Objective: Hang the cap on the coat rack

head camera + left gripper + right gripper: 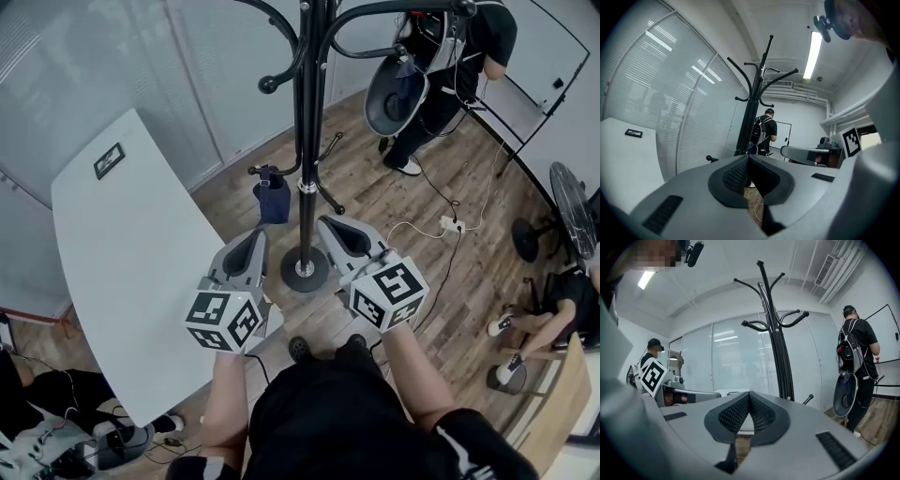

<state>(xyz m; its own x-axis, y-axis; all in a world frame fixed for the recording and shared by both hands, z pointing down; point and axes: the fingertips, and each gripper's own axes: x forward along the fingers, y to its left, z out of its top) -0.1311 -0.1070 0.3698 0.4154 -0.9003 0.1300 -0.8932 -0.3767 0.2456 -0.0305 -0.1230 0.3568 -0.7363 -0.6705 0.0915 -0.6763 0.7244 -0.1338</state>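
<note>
Cap (pixel 273 199): dark blue, hanging low on the coat rack (pixel 310 141), draped over one of the short bottom hooks just left of the black pole. Probably hooked by its band, though looking too foreshortened from overhead to be sure. Sitting above and left of the round base (pixel 305 270), apart from both tools.

Left gripper (pixel 253 236): clenching on nothing, ribbed pads pressing flat together, pointing roughly level toward the pole and hovering just left of the base, close below the cap in the head view. Right gripper (pixel 330 225): likewise squeezing tight and empty, pads meeting at the tip, hovering just right of the pole, aiming past the rack at the glass wall. Marker cubes (pixel 223 319) riding at the rear of each, facing up at the head camera.

White table (pixel 122 262) stretching along the left, carrying a small dark-framed tag (pixel 109 159). Wooden floor (pixel 441 281) spreading out to the right, with a white power strip (pixel 452 225) lying on it and trailing cable. Beyond the rack, another person (pixel 450 56) in dark clothes standing with a backpack, carrying a grey rounded shell (pixel 394 94). Fan (pixel 570 211) standing at the far right edge.
</note>
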